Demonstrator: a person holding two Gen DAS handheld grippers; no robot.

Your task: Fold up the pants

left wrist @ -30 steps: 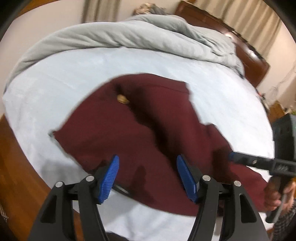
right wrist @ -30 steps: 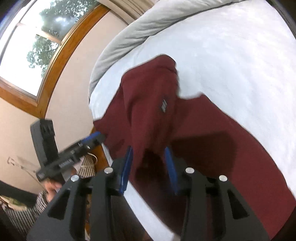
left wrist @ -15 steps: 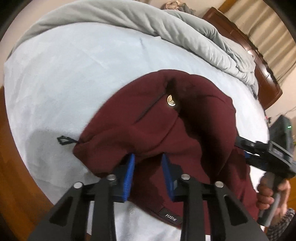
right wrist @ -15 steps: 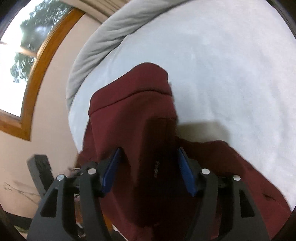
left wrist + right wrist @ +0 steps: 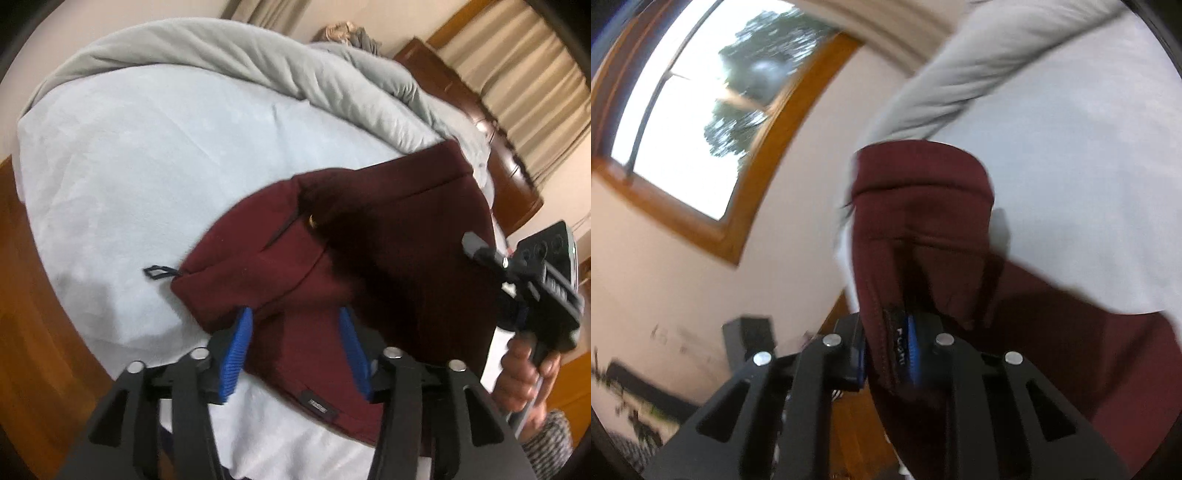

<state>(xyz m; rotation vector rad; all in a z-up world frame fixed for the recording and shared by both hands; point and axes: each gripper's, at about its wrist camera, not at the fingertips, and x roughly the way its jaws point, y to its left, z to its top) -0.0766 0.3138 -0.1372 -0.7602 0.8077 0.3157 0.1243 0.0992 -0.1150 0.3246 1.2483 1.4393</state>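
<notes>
- My right gripper (image 5: 886,354) is clamped on a bunched edge of the maroon pants (image 5: 369,266), by a small dark label; the cloth rises from the jaws and hangs in a lifted fold, so I judge a fold is mid-carry and not yet laid down.
- My left gripper (image 5: 295,350) stands wide, blue pads (image 5: 236,350) either side of the near hem; whether they touch the cloth I cannot tell, but they grip nothing.
- The pants lie near the edge of the bed (image 5: 147,147), partly doubled over; a gold button (image 5: 313,220) and a small dark loop (image 5: 157,272) show; I judge the task about midway, with the lifted part still to be laid flat and smoothed.
- The surface is a pale blue sheet, soft and a little rumpled; a grey duvet (image 5: 295,74) is heaped along the far side.
- Around it: a dark wooden headboard (image 5: 498,147), beige curtains (image 5: 517,74), wood flooring, and a wood-framed window (image 5: 701,129) with a tree outside.
</notes>
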